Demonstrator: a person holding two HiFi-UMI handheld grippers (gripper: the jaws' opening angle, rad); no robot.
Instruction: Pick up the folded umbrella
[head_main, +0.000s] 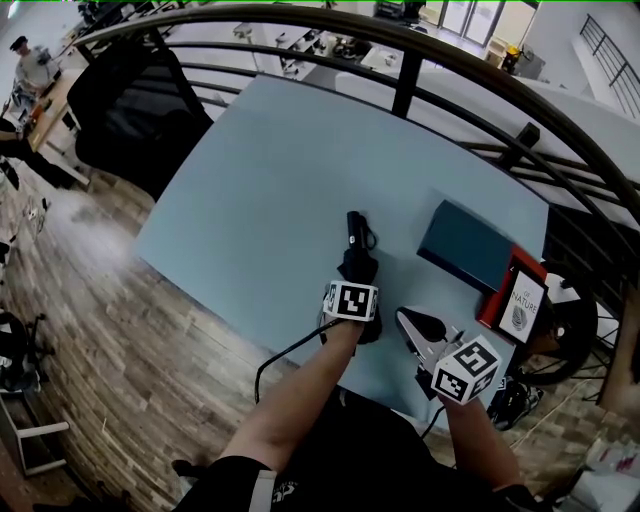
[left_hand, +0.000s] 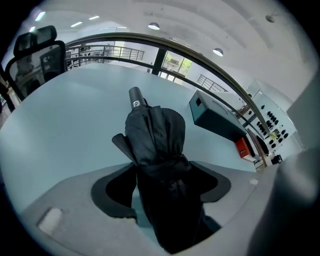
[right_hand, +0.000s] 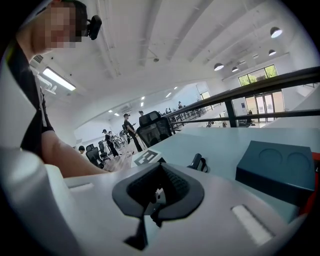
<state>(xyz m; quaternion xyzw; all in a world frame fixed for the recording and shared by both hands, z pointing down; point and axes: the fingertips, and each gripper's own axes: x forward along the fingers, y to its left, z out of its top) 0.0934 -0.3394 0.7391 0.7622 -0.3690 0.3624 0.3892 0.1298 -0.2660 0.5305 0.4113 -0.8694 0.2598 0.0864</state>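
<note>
The folded black umbrella (head_main: 357, 248) lies on the light blue table (head_main: 270, 170), its handle pointing toward the far side. My left gripper (head_main: 360, 272) points steeply down over its near end. In the left gripper view the umbrella (left_hand: 155, 132) fills the space between the wide-set jaws of the gripper (left_hand: 160, 186), and a strip of table shows between the fabric and the left pad (left_hand: 116, 192). My right gripper (head_main: 410, 322) hovers near the table's front edge, jaws together and empty (right_hand: 157, 194). From there the umbrella's handle (right_hand: 198, 162) shows ahead and apart.
A dark teal box (head_main: 468, 245) sits at the table's right, also seen as the teal box (right_hand: 277, 167) ahead of the right gripper. A red-edged booklet (head_main: 522, 300) lies beside it. A black office chair (head_main: 135, 105) stands beyond the left edge; a curved dark railing (head_main: 400, 60) runs behind.
</note>
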